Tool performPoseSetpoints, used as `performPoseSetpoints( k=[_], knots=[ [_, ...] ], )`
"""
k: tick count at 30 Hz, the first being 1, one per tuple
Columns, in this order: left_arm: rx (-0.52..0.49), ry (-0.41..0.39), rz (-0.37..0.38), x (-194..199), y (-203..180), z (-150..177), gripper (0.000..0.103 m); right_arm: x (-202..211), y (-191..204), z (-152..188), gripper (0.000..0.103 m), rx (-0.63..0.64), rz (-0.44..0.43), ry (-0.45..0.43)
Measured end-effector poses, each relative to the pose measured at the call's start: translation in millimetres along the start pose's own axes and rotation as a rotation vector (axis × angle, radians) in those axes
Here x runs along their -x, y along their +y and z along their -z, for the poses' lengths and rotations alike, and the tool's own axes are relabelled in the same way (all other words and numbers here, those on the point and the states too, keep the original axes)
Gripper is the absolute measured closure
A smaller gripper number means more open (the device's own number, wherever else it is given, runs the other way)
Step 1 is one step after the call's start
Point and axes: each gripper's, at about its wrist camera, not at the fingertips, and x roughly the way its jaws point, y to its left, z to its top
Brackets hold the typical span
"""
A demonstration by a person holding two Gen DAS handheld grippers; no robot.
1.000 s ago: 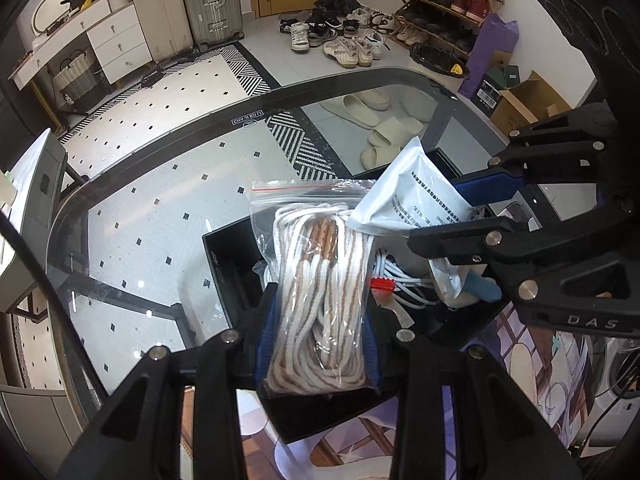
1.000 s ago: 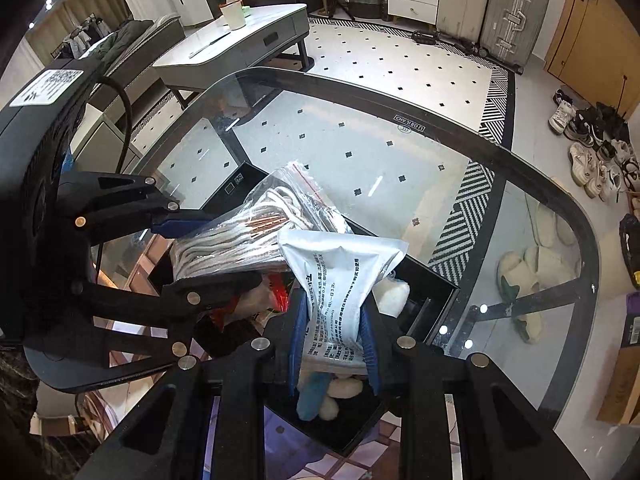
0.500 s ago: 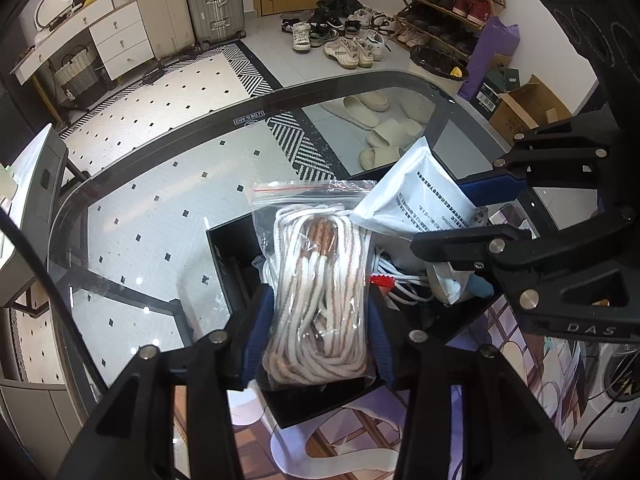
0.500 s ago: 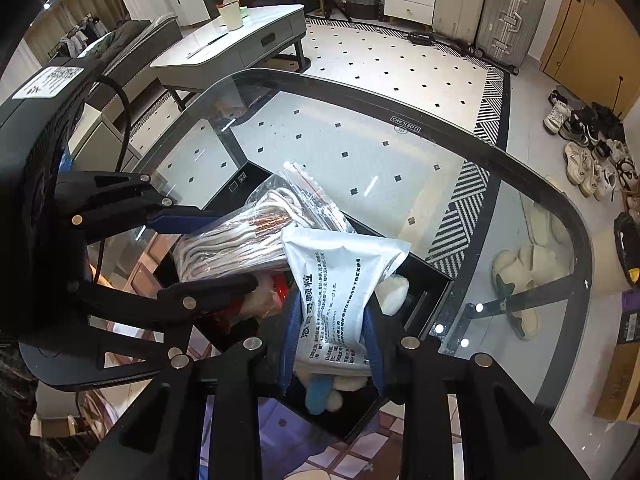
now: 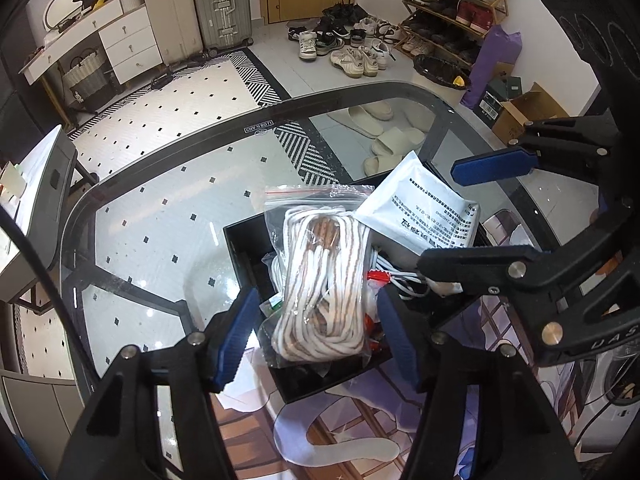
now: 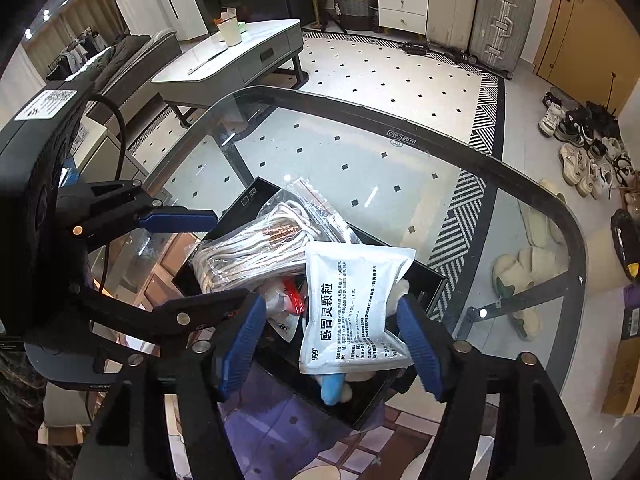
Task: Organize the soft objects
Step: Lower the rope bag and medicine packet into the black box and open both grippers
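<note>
Left gripper [image 5: 316, 332]: jaws spread wide, holding nothing. The rope bag [image 5: 320, 276] sits between its blue pads [image 5: 236, 336] with a clear gap on both sides, no contact. The bag is a clear zip bag of coiled white and brown rope, lying lengthwise along the gripper's axis, red zip strip at the far end. It rests on top of the other contents in the black box [image 5: 248, 248].

Right gripper [image 6: 332, 344]: also wide open, nothing gripped. The white pouch [image 6: 352, 308] with printed text lies between its pads [image 6: 420, 344], near end close to the pad tips; I can't tell if an edge grazes the right pad. The pouch lies tilted in the same box [image 6: 432, 280], over a blue and white soft item [image 6: 334, 386] that pokes out just below it, toward the gripper.

In the right wrist view the rope bag [image 6: 256, 252] is ahead and left of the right gripper, touching the pouch's left edge. The left gripper [image 6: 192, 256] comes in from the left, one pad above the rope bag, the other below it.

In the left wrist view the pouch [image 5: 424, 208] is ahead and right of the left gripper, beside the rope bag's far end. The right gripper [image 5: 460, 216] enters from the right, straddling the pouch.

Something small and red [image 6: 292, 294] and white cords [image 5: 400, 276] lie in the box between the two bags.

The box stands on the glass desk [image 5: 168, 208], near its edge closest to both grippers.
</note>
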Motion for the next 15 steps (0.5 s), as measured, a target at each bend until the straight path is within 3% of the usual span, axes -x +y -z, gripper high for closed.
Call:
performPoseSetpoints(
  k=[3, 6, 12, 15],
  knots=[
    [0.003, -0.017, 0.003, 6, -1, 2, 0.036, 7, -2, 1, 0.020, -0.008, -0.008, -0.010],
    [0.002, -0.042, 0.003, 13, -1, 2, 0.025, 12, -3, 4, 0.013, -0.019, -0.007, -0.029],
    [0.015, -0.093, 0.019, 26, 0, 7, 0.019, 32, -12, 12, 0.009, -0.063, -0.018, -0.125],
    [-0.009, -0.119, -0.019, 32, -4, 12, 0.019, 44, -17, 15, 0.009, -0.075, 0.001, -0.193]
  ],
)
